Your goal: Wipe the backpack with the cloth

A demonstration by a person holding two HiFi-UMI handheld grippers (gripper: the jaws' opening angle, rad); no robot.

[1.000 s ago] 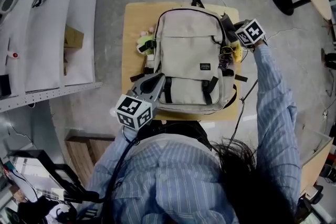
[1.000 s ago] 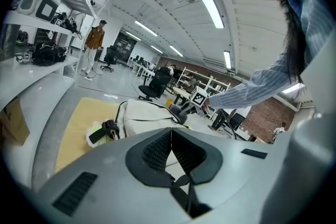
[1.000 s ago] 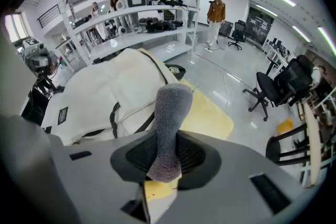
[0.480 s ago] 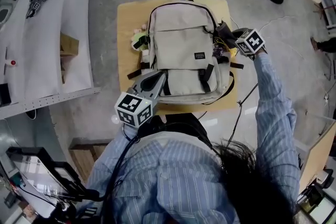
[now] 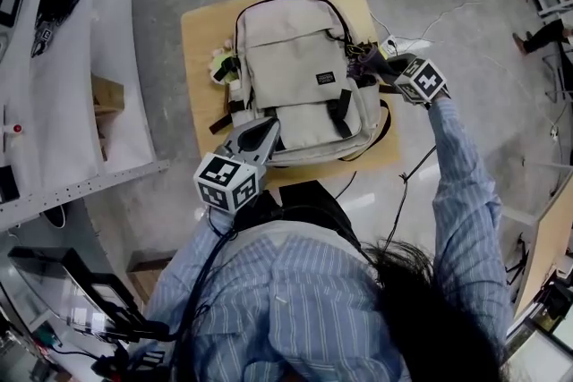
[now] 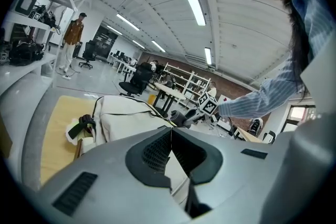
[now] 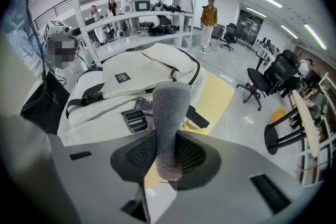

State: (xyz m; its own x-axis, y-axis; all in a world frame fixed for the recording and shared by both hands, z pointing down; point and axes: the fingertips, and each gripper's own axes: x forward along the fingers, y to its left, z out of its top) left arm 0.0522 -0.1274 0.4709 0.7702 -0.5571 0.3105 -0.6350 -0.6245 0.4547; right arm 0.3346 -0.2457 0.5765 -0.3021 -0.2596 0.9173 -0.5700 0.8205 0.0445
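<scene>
A beige backpack lies flat on a small wooden table, its black buckles toward me. My right gripper is at the backpack's right side and shut on a rolled grey cloth. The cloth sticks out past the jaws toward the side pocket of the backpack. My left gripper rests at the near left corner of the backpack. In the left gripper view the left gripper has its jaws closed together with nothing between them.
A yellow-green and white object lies against the backpack's left side. A white bench runs along the left. Cables trail on the floor at the right. Office chairs and standing people are farther off.
The head view has shifted, so the table sits higher in frame. My right gripper with the cloth has slid a little nearer along the backpack's right side. The left gripper stays at its corner.
</scene>
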